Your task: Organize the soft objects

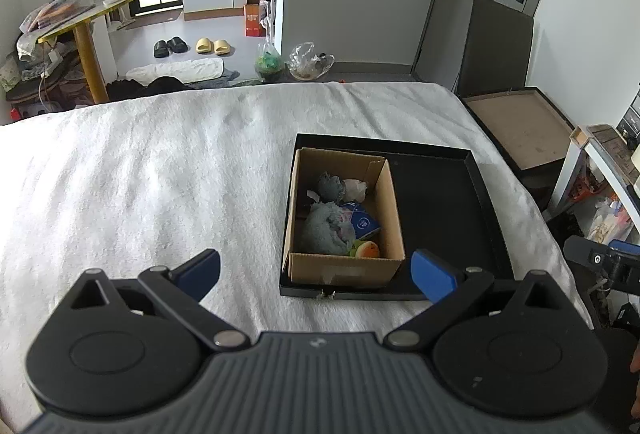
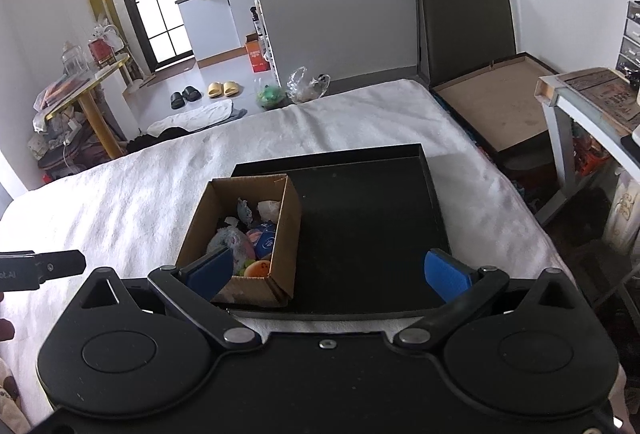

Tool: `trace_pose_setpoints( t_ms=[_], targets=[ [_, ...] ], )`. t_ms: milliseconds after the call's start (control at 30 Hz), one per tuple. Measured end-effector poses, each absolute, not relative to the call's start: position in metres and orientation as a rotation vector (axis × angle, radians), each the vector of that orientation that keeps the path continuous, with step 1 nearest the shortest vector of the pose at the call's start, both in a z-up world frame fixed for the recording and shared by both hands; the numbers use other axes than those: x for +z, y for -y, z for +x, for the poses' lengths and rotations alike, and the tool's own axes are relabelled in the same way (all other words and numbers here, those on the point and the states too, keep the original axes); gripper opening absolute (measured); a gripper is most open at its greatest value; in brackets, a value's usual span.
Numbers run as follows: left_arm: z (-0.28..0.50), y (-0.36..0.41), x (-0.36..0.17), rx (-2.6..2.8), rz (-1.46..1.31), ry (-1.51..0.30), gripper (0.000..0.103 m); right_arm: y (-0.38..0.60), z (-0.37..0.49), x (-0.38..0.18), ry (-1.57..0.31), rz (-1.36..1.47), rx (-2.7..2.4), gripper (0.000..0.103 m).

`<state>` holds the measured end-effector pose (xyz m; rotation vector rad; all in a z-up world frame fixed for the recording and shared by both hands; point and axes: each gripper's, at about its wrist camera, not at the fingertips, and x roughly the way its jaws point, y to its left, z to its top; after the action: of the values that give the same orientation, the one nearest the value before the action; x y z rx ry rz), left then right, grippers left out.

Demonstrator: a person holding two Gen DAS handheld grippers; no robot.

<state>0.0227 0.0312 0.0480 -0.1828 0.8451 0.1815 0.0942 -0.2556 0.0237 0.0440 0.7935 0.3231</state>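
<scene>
A brown cardboard box (image 1: 344, 218) is shown standing in the left part of a shallow black rectangular tray (image 1: 448, 210) laid on a white towel-covered bed (image 1: 140, 174). Inside the box are seen a grey plush toy (image 1: 326, 228), a blue packet (image 1: 362, 220) and a small orange-and-green soft toy (image 1: 366, 249). Both grippers are held empty above the bed, jaws spread wide. The box lies ahead and slightly right of the left gripper (image 1: 316, 270), and ahead-left of the right gripper (image 2: 330, 272); its long axis runs away from both. The right gripper is judged nearer.
</scene>
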Motion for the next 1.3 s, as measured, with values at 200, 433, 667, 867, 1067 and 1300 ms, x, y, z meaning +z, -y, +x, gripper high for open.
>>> trace_pose_setpoints(
  t_ms=[200,433,667,867,1067,1300],
  targets=[
    [0.005,-0.028,0.059,0.182,-0.178,-0.818,0.101,0.259,0.079,0.034,-0.77,0.028,0.319,0.103],
    [-0.019,-0.021,0.068,0.193,-0.162,-0.786,0.101,0.265,0.06,0.042,-0.743,0.018,0.316,0.103],
    [-0.042,-0.015,0.07,0.192,-0.163,-0.763,0.101,0.268,0.04,0.049,-0.728,0.003,0.327,0.103],
    [-0.055,-0.012,0.073,0.187,-0.15,-0.755,0.101,0.272,0.027,0.056,-0.719,0.001,0.332,0.103],
    [-0.061,-0.011,0.081,0.189,-0.144,-0.733,0.101,0.271,0.02,0.066,-0.691,-0.009,0.338,0.103],
    [-0.068,-0.01,0.086,0.185,-0.137,-0.718,0.101,0.27,0.014,0.067,-0.687,-0.01,0.338,0.103]
  ],
)
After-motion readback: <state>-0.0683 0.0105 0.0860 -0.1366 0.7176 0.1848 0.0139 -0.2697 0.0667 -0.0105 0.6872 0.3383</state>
